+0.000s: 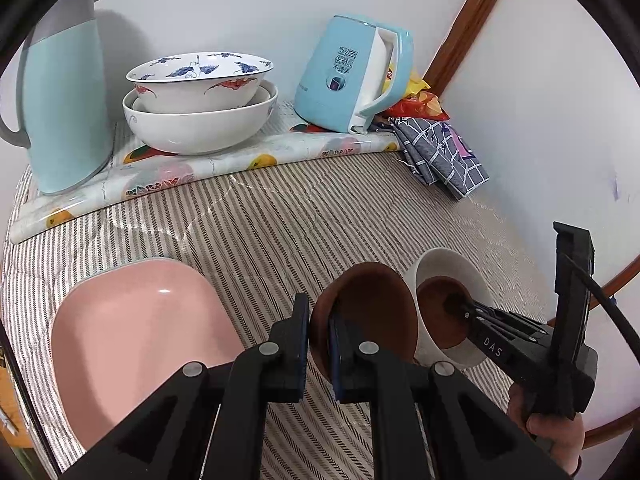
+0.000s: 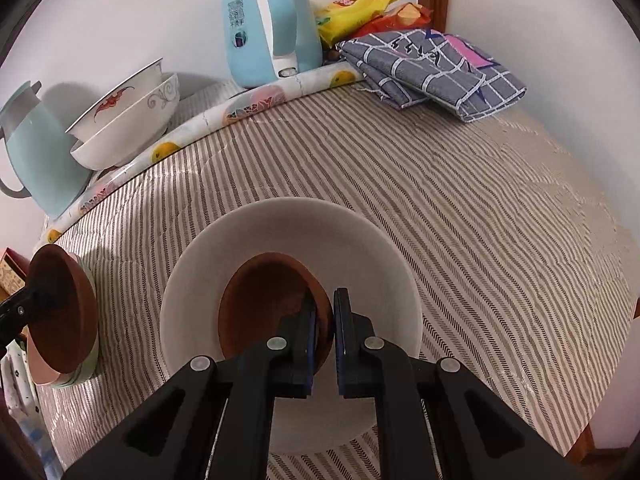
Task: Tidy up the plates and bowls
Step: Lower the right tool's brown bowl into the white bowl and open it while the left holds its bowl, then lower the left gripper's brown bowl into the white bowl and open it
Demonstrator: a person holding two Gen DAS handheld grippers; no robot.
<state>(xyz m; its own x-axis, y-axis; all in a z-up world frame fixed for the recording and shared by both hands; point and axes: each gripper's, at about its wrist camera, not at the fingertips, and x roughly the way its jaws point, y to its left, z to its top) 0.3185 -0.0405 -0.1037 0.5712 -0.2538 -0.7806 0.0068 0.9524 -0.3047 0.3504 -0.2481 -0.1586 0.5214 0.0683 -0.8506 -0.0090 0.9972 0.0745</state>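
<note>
Left tongs [image 1: 319,344] are gripping a brown bowl's [image 1: 368,312] rim above the striped surface [image 1: 280,208], beside a pink plate [image 1: 136,328]. Right tongs [image 2: 325,328] are pinching another brown bowl [image 2: 264,304] inside a white bowl [image 2: 288,232].

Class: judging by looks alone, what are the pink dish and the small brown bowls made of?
Square pink dish: probably glazed ceramic or melamine; smooth, with a bright glint. Small round brown bowls: likely wood or unglazed clay; matte, no shine. Uncertain either way.
</note>
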